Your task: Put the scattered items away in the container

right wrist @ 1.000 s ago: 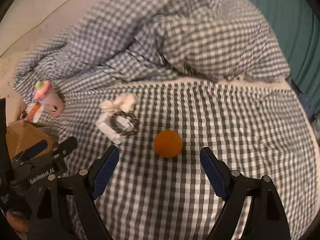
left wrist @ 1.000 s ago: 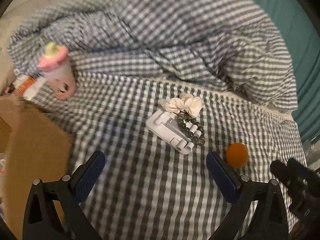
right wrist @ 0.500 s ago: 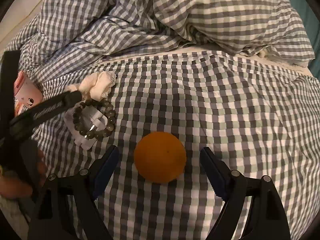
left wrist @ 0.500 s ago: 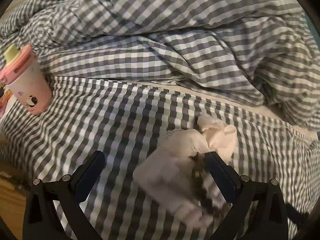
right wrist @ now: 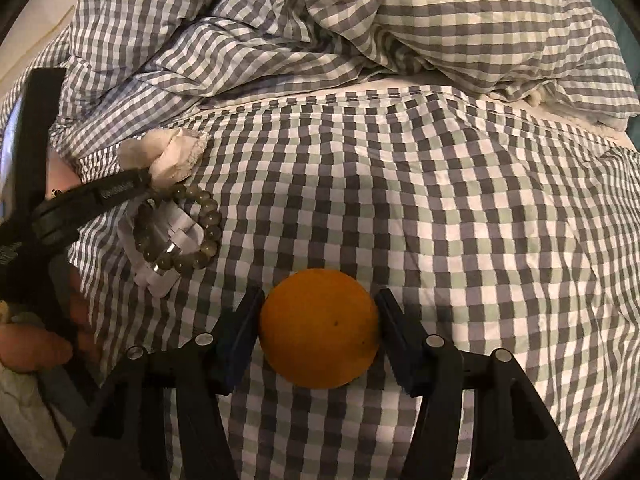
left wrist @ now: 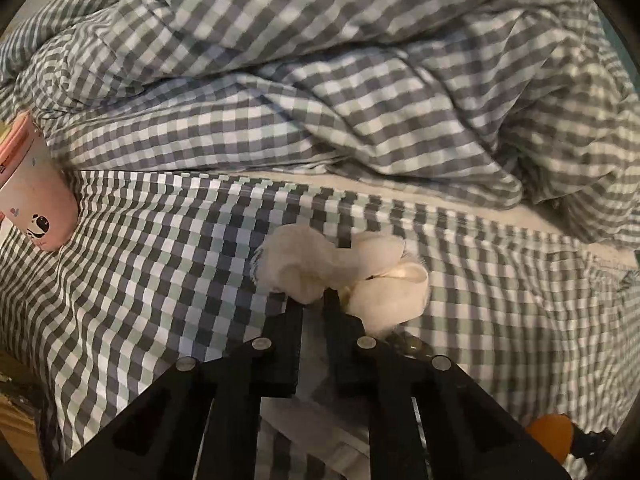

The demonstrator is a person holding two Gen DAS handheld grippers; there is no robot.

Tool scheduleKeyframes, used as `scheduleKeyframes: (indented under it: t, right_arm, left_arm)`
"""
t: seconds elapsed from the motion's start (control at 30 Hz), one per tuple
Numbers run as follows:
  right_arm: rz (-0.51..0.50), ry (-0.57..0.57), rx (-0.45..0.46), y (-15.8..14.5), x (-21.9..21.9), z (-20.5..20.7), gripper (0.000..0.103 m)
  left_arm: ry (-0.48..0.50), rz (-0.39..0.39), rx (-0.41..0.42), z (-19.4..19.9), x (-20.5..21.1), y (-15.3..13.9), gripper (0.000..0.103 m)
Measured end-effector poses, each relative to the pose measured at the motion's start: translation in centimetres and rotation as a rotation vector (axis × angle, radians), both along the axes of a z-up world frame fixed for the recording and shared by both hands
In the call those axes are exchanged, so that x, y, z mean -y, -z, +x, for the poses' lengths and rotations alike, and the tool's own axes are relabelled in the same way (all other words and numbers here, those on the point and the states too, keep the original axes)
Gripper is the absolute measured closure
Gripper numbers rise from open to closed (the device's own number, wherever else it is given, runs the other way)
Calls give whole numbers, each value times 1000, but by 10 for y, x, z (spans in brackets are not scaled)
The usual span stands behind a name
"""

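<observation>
Two hand-held grippers are at work on the bed (right wrist: pixel 440 200), which you see covered with a grey and white checked sheet; a crumpled duvet (left wrist: pixel 360 80) of the same pattern lies behind.

Little writing can be read. On the pink cup (left wrist: pixel 36 200) at the left edge of the left wrist view you can see a small panda picture, and the printed white letters on the left gripper's finger, seen from the right wrist view, are too blurred to read.

Your left hand-held gripper (left wrist: pixel 314 300) has its jaws together, pinching the cream cloth scrunchie (left wrist: pixel 340 268). Just beside it lies a bead bracelet (right wrist: pixel 180 236) on top of a white plastic holder (right wrist: pixel 164 276).

Your right hand-held gripper (right wrist: pixel 319 320) has the orange (right wrist: pixel 319 328) between its jaws; they are closing, and the pads look to be touching both sides of the fruit, which rests on the sheet.

One second ago both grippers stood wide apart and higher above the bed. Then a cardboard box was in view at the left; now only a brown edge (left wrist: pixel 16 420) shows there.
</observation>
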State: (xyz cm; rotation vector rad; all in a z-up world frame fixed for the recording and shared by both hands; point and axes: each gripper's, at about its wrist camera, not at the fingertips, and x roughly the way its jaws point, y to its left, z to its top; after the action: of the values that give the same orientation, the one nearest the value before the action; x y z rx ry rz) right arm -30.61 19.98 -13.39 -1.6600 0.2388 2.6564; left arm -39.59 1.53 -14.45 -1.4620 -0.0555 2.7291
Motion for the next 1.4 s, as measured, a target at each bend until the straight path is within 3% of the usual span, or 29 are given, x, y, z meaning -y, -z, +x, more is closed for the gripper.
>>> scheduleKeyframes:
  t: [0.4, 0.77, 0.97, 1.0, 1.07, 1.1, 1.13, 1.4]
  right_arm:
    - [24, 13, -93, -71, 3, 49, 46]
    - [36, -9, -215, -147, 25, 116, 47]
    - [33, -12, -256, -171, 37, 159, 47]
    - [32, -9, -260, -172, 38, 164, 47]
    - [31, -8, -258, -171, 39, 173, 47]
    - [31, -8, -256, -170, 40, 177, 47]
    - [34, -8, -251, -168, 40, 180, 47]
    - [35, -5, -232, -159, 34, 181, 46]
  left_arm:
    - [13, -6, -110, 50, 7, -81, 93]
    - [38, 6, -196, 140, 18, -155, 93]
    - [53, 15, -225, 184, 35, -176, 93]
    - [59, 20, -222, 189, 38, -175, 89]
    - [52, 17, -217, 197, 44, -170, 63]
    - [47, 10, -207, 201, 46, -167, 27]
    - [33, 3, -206, 204, 49, -162, 12]
    - [23, -4, -130, 206, 54, -123, 11]
